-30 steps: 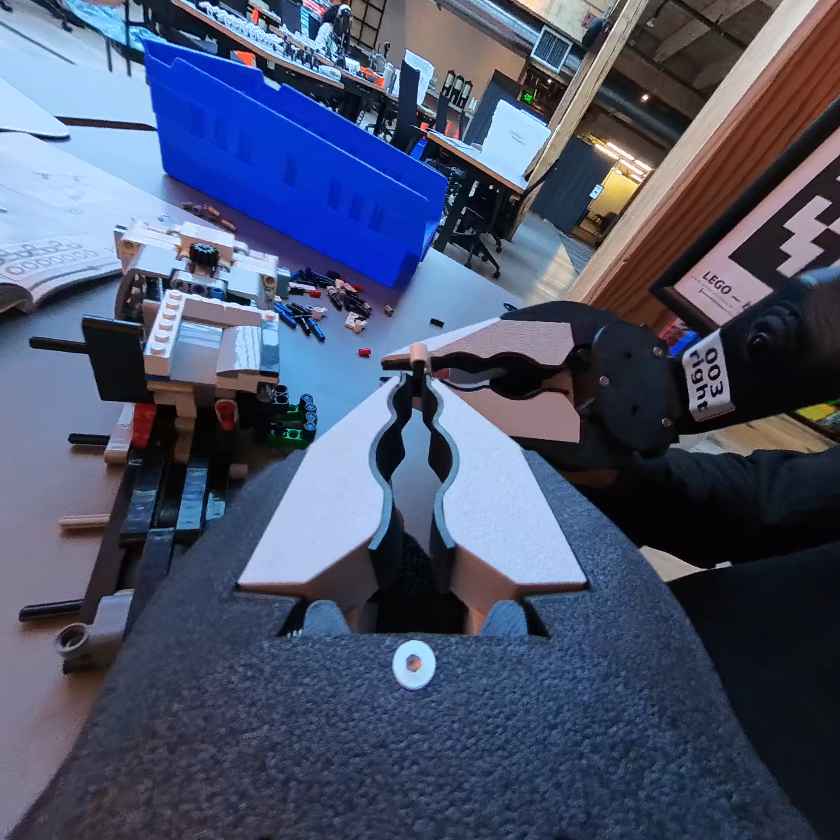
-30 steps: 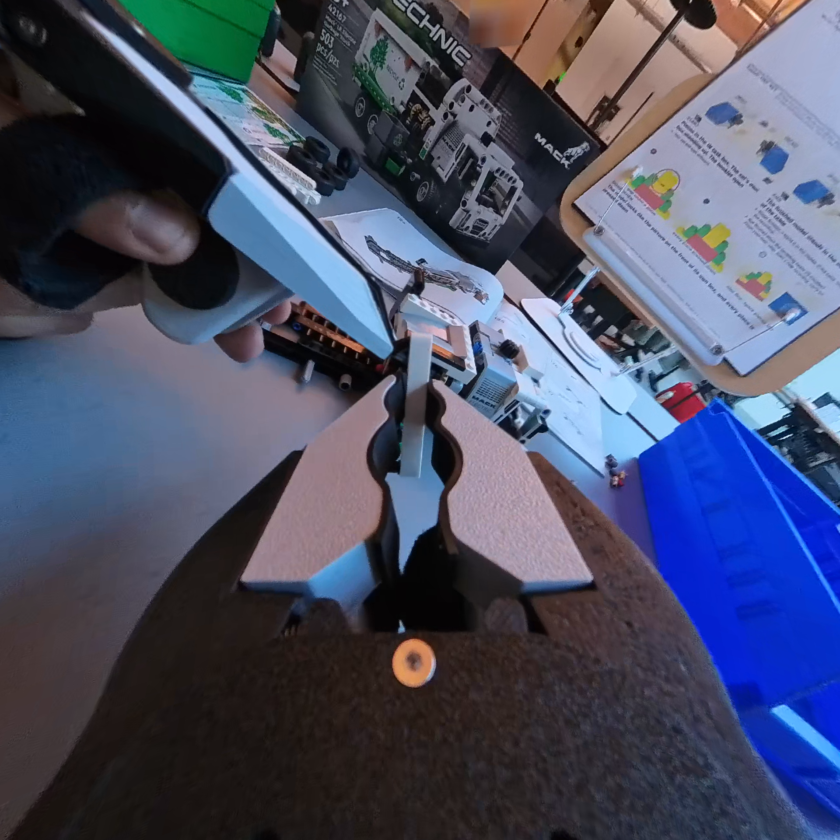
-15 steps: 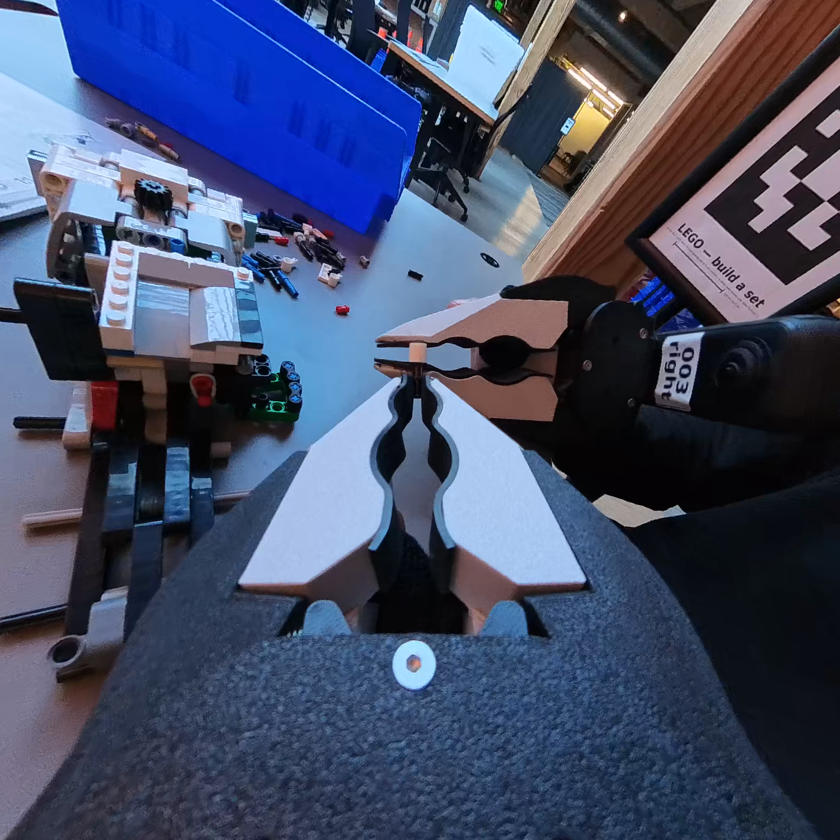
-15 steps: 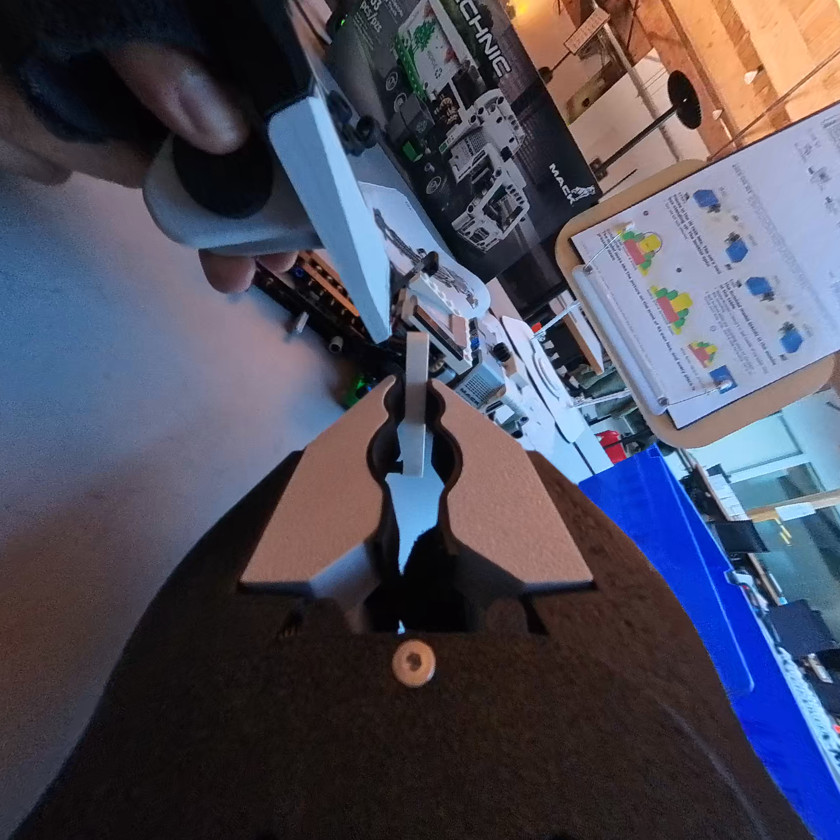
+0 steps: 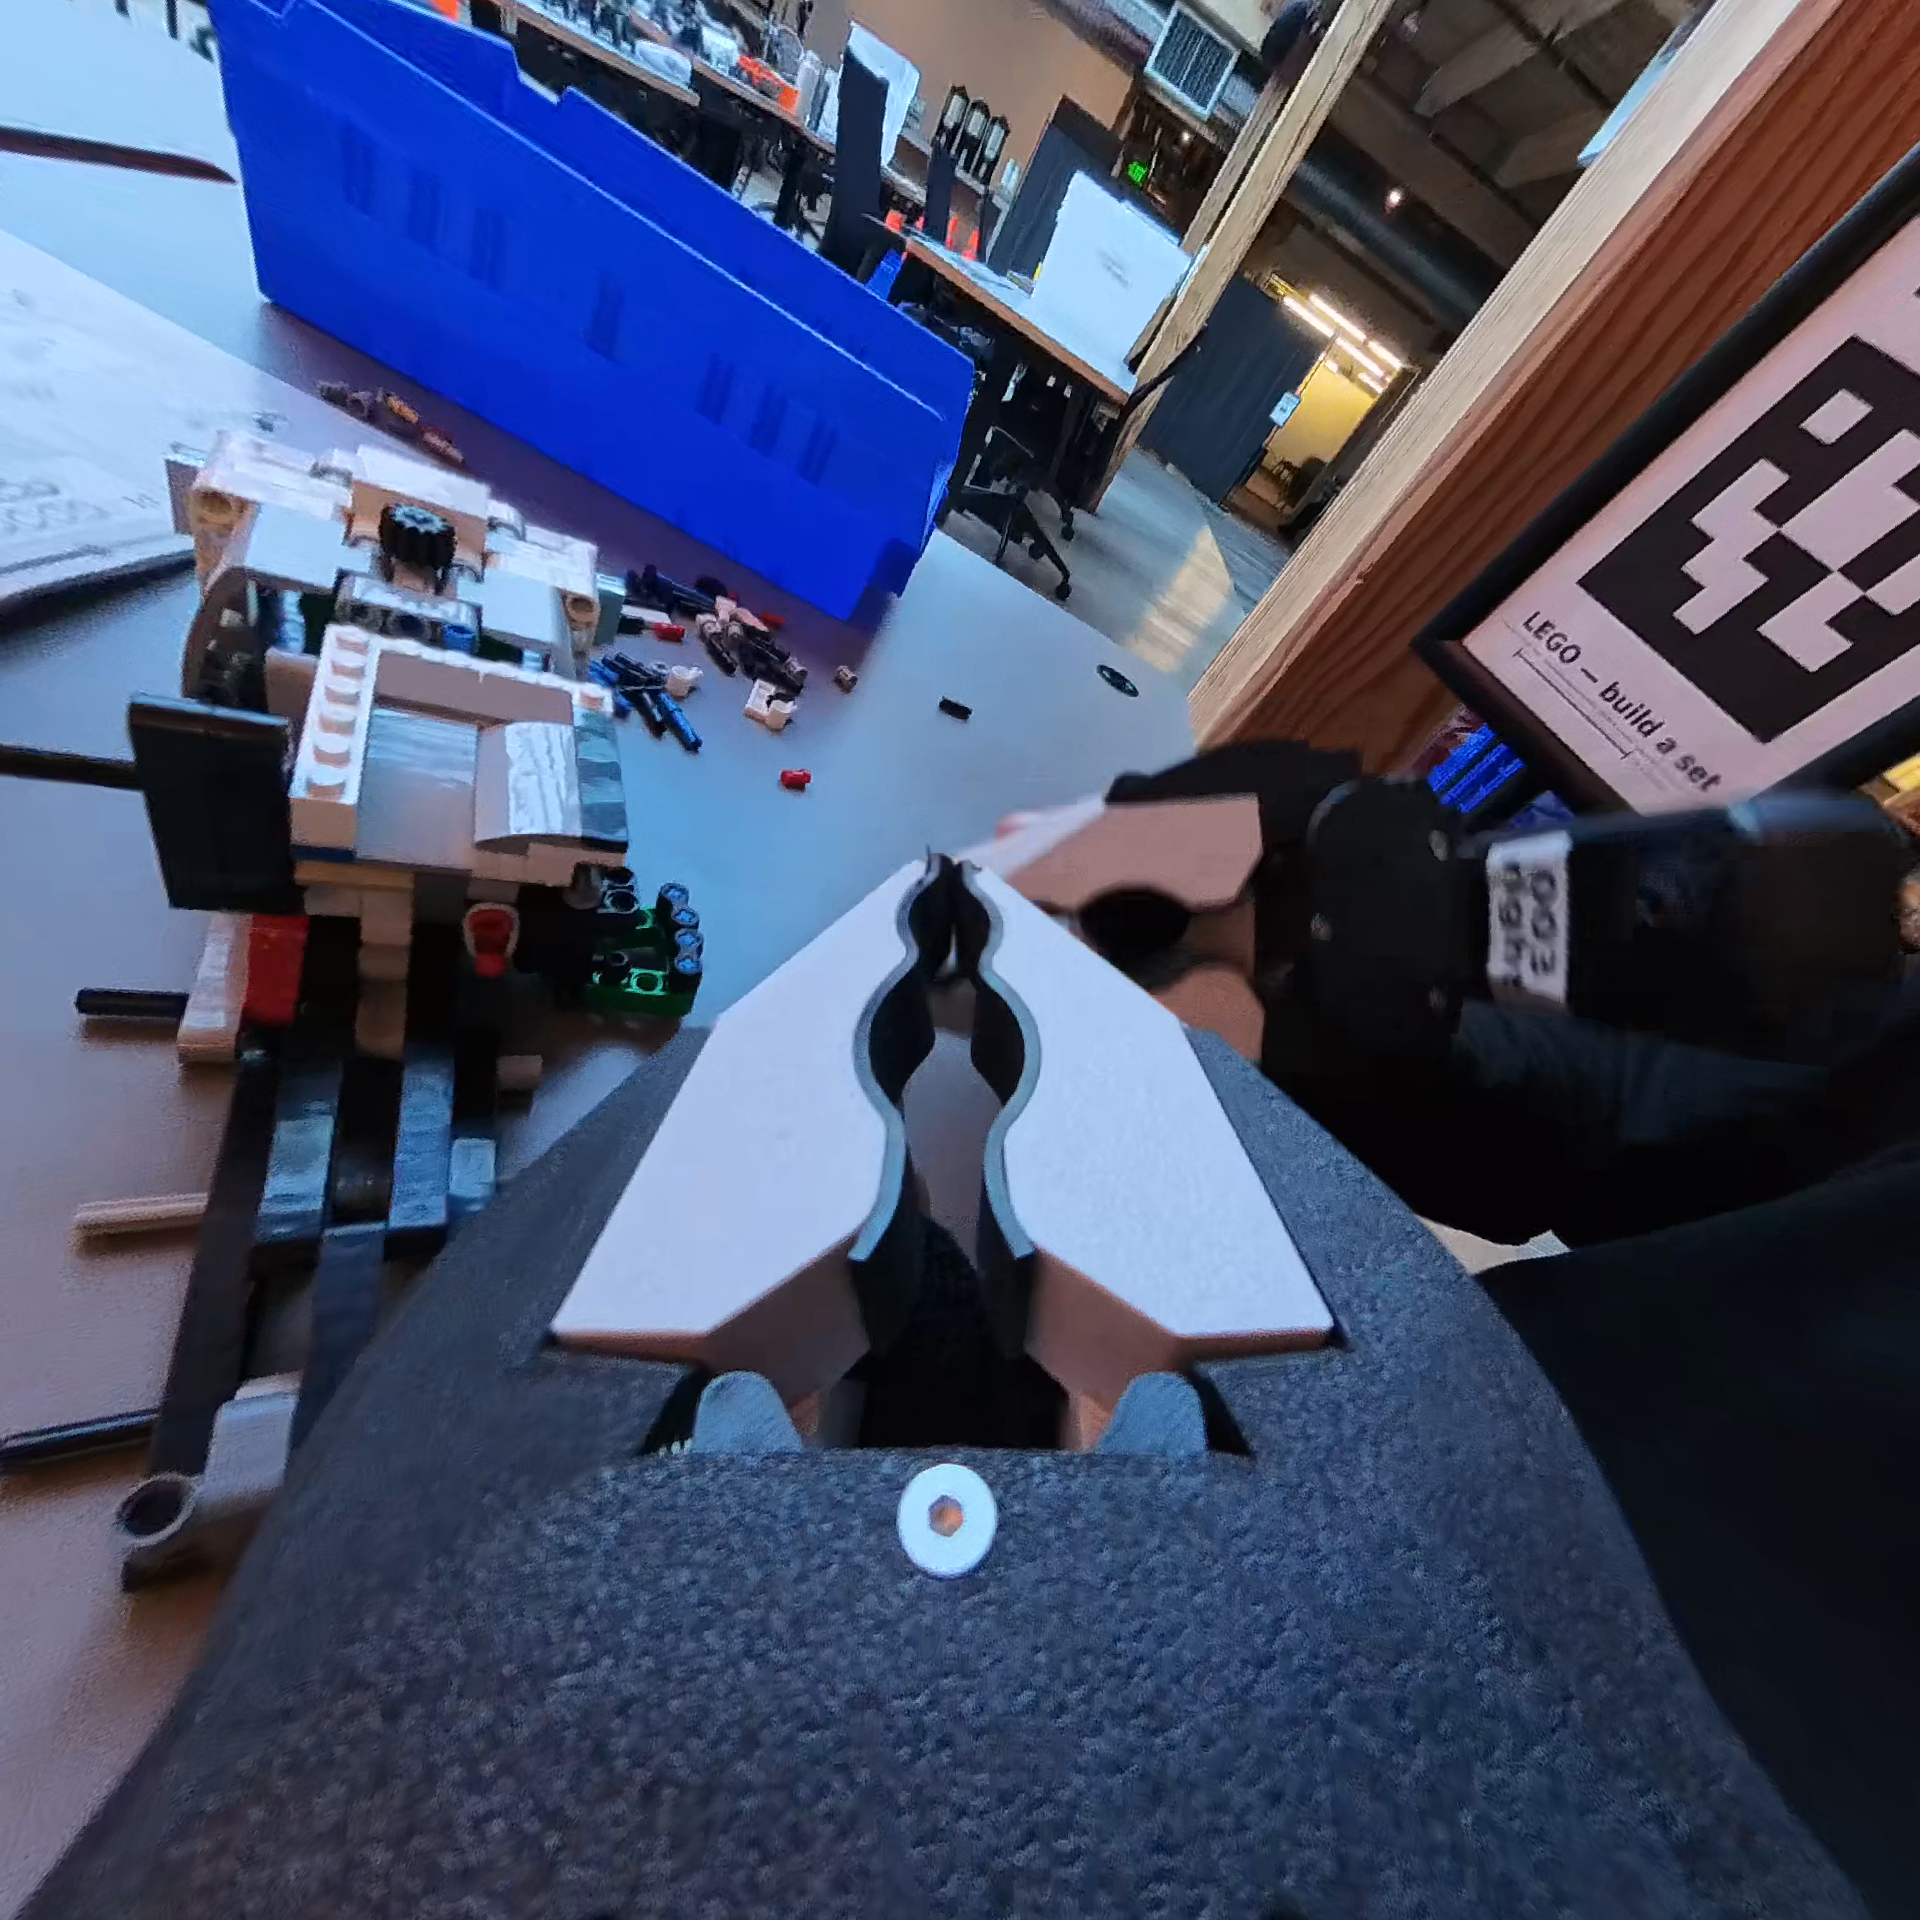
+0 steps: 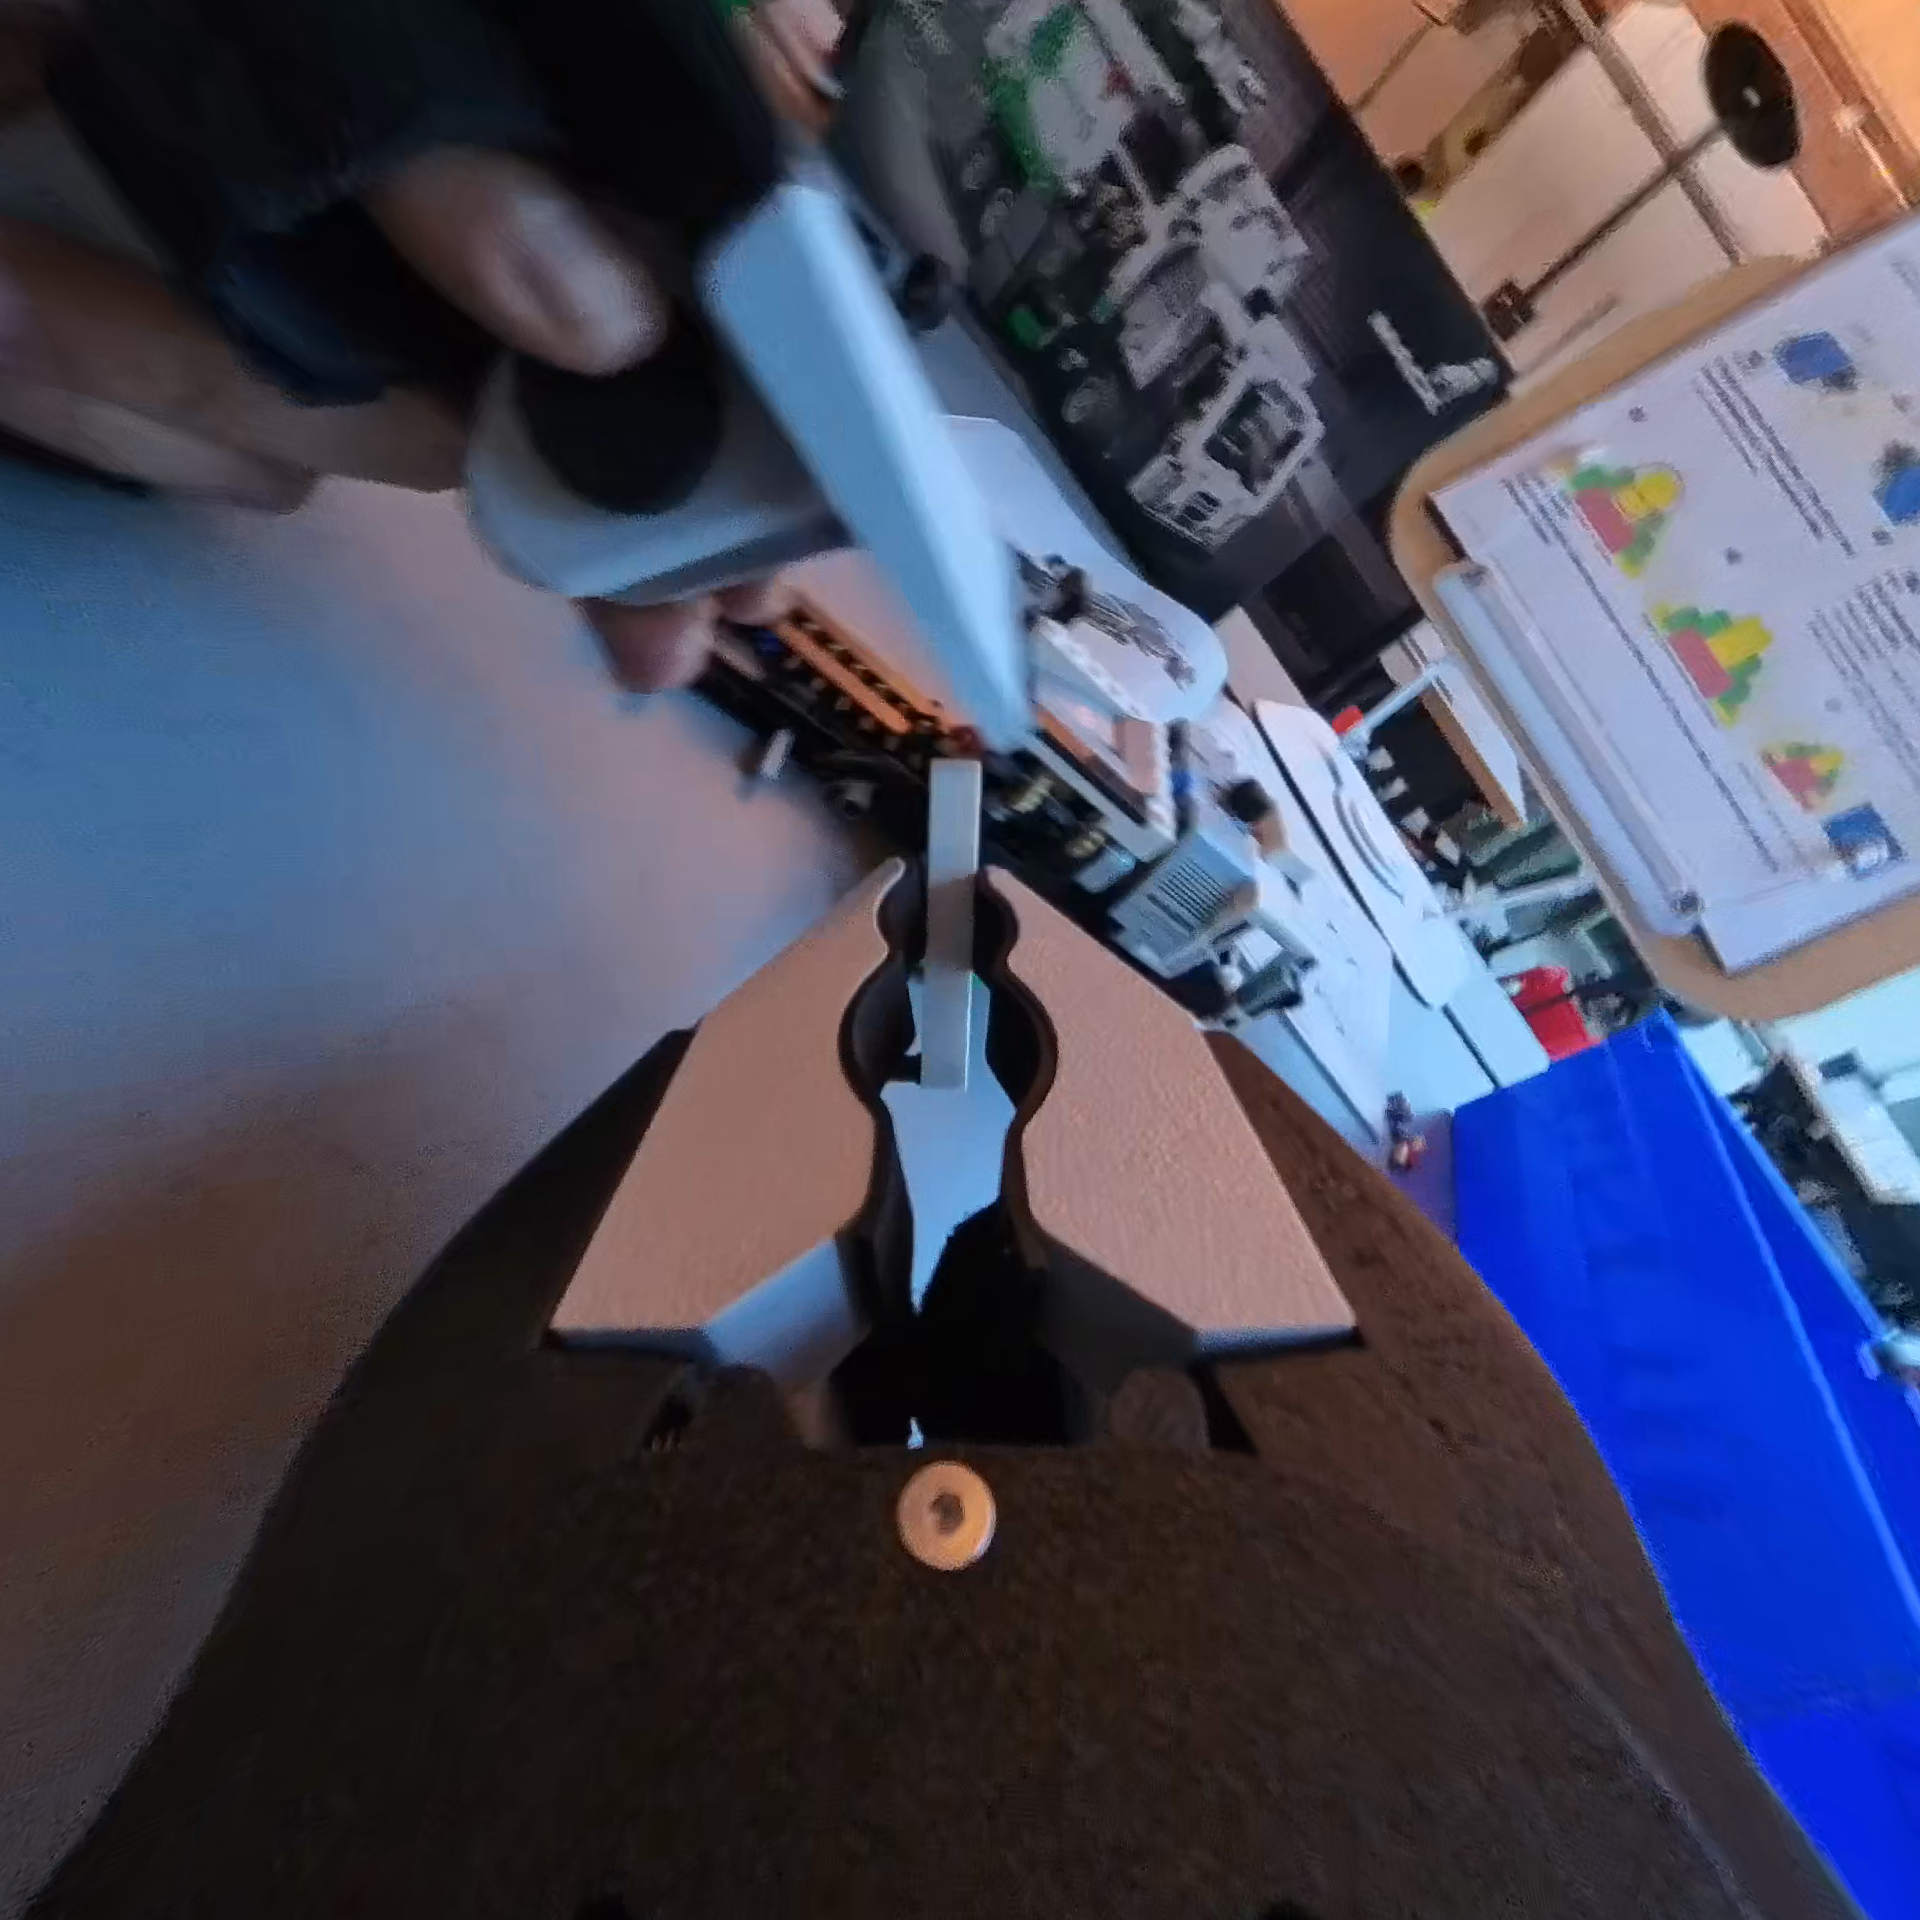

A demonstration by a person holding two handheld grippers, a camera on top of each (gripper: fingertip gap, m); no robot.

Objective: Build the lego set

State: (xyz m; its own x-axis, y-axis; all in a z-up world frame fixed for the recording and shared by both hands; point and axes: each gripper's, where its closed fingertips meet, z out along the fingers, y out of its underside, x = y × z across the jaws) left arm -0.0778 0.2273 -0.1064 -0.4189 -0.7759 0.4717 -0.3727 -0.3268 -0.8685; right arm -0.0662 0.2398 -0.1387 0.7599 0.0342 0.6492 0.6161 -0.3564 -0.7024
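Note:
My right gripper [image 6: 948,883] is shut on a thin white beam [image 6: 954,831] that sticks out past its tips. It shows blurred in the left wrist view [image 5: 1049,842], held above the table. My left gripper [image 5: 943,873] is shut, with a tiny dark pin at its tips. Its tip [image 6: 987,727] meets the far end of the beam. The partly built white, grey and black truck model [image 5: 416,707] stands on the table to the left, and shows behind the beam in the right wrist view [image 6: 1101,769].
A blue bin [image 5: 582,301] stands behind the model, with loose small pieces [image 5: 717,655] in front of it. An open instruction booklet [image 5: 62,468] lies far left. The set's box [image 6: 1195,312], a picture board [image 6: 1714,582] and a framed sign [image 5: 1766,582] stand around the table. My left and right fingertips are right by each other.
Both grippers have stayed shut and tip to tip. The right gripper has rolled and shifted, so it now looks blurred. The left gripper's tip stays at the beam's far end.

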